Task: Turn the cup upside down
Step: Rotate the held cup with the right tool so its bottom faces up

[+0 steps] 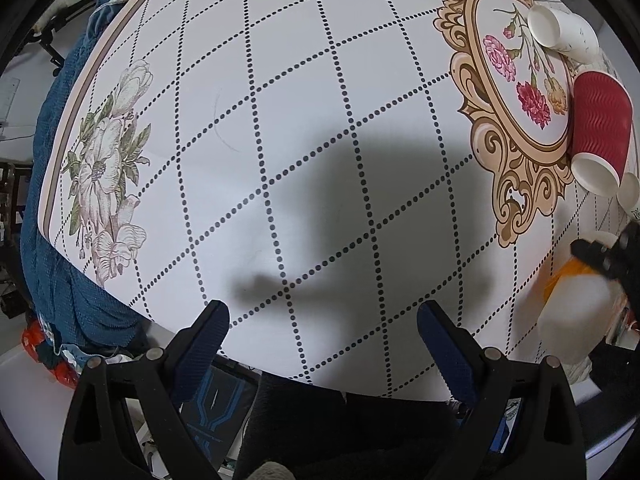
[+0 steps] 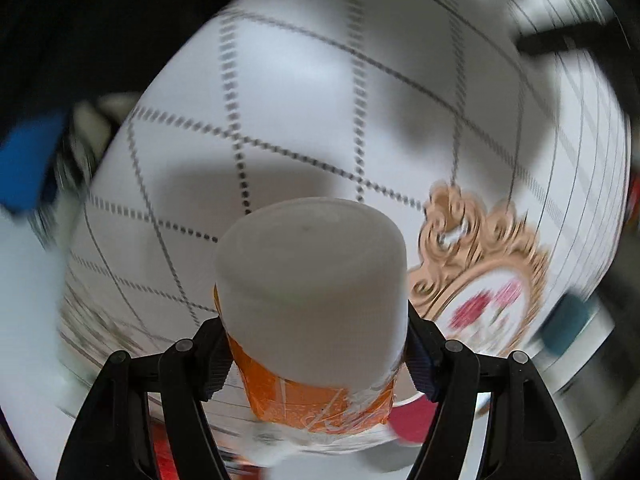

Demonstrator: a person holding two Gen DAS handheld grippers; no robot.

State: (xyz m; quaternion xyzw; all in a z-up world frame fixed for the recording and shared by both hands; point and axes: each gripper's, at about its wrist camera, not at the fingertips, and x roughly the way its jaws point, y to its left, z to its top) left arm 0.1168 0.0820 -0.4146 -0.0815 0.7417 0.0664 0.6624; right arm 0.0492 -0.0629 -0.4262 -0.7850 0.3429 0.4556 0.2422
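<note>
Right wrist view: our right gripper [image 2: 316, 356] clasps the orange-and-white paper cup [image 2: 312, 300] by its sidewall above the desk [image 2: 300, 100], white base facing forward. We judge it light and crushable, best held mid-wall. Our left gripper [image 1: 322, 330] hangs spread, empty.

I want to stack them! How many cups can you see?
4: white cup and red cup lying down, another white one at the edge, orange-and-white cup held. More may hide.
</note>
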